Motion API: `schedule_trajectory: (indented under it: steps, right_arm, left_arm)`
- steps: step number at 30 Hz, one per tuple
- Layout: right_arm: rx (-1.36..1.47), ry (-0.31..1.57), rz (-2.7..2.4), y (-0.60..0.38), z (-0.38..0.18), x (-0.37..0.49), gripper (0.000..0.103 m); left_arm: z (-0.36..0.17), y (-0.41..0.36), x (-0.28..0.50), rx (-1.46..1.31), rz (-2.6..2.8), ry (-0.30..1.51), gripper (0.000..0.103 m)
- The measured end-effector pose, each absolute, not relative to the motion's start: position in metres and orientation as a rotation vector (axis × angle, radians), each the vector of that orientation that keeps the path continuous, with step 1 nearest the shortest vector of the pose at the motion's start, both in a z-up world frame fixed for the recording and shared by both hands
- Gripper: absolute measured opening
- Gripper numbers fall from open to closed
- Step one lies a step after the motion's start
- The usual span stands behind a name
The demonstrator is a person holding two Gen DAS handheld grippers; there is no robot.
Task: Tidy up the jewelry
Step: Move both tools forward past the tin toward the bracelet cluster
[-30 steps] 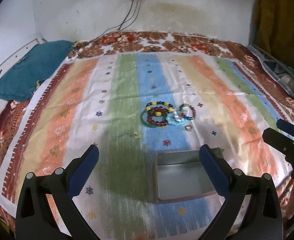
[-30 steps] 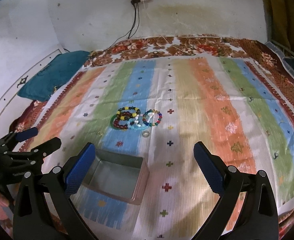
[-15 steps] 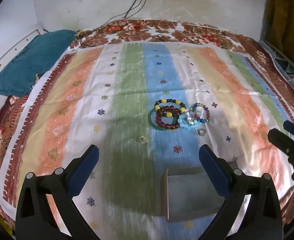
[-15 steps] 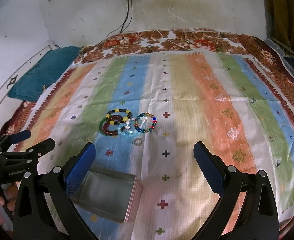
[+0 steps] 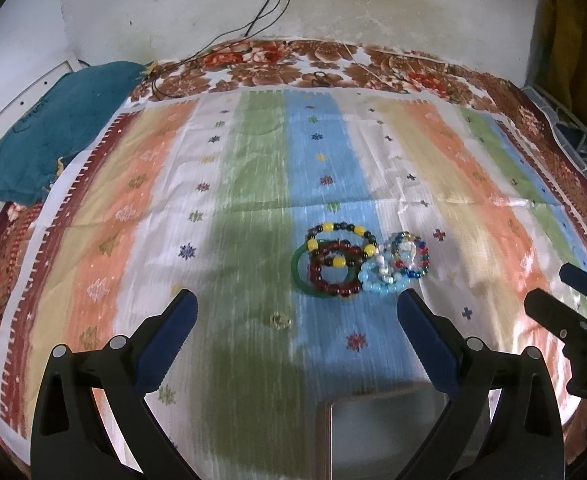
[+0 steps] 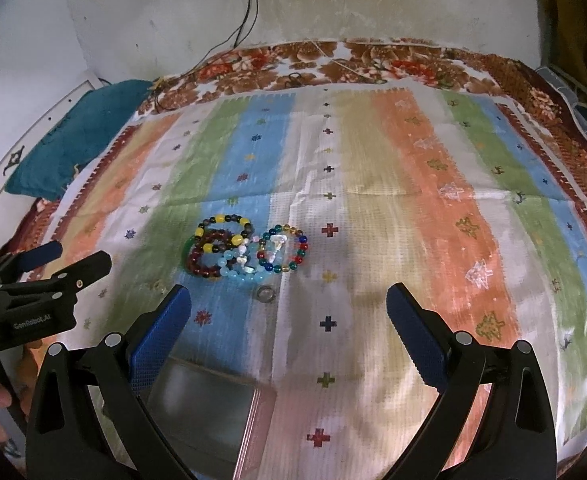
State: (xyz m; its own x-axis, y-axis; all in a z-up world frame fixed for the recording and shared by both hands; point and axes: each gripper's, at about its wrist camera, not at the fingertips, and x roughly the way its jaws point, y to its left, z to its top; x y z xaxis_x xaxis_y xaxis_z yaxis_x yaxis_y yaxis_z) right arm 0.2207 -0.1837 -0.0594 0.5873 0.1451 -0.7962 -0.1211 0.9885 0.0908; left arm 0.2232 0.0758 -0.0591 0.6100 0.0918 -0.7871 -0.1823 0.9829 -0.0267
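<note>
Left tongs point(image 5: 295, 306): I hold them wide, gripping nothing.
Right tongs point(image 6: 288, 300): wide too.
Beaded bracelet cluster point(image 5: 359, 260): overlapping on the striped woven cloth point(image 5: 253, 184), count unclear.
Grey metal tin point(image 6: 201, 408): near me, partly hidden behind my blue pads point(image 6: 159, 340).
Small ring point(image 6: 265, 293): blurred, just beside the cluster.

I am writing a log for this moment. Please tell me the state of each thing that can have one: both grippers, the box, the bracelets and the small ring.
left gripper: open, holding nothing.
right gripper: open, holding nothing.
metal box: open, seems empty.
bracelets: piled together on the cloth, outside the box.
small ring: lying alone on the cloth, outside the box.
</note>
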Motion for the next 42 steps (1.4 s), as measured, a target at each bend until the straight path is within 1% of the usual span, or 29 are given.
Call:
schedule_trajectory:
  steps: [11,17,21,39,42]
  right_arm:
    - [0.051,0.992,0.121,-0.188,-0.078,0.252,0.099]
    - [0.079,1.032,0.095,-0.196,-0.093,0.265,0.099]
    - [0.091,1.05,0.071,-0.198,-0.101,0.272,0.099]
    - [0.1,1.125,0.012,-0.202,-0.139,0.31,0.099]
    - [0.111,1.137,0.01,-0.203,-0.146,0.315,0.099]
  left_arm:
    - [-0.077,0.081,0.26,-0.1,0.144,0.939,0.097]
    - [-0.088,0.073,0.278,-0.027,0.15,0.966,0.097]
    - [-0.091,0.081,0.287,-0.077,0.144,0.981,0.097]
    - [-0.127,0.089,0.329,-0.048,0.114,1.067,0.097]
    - [-0.13,0.091,0.332,-0.097,0.099,1.069,0.097]
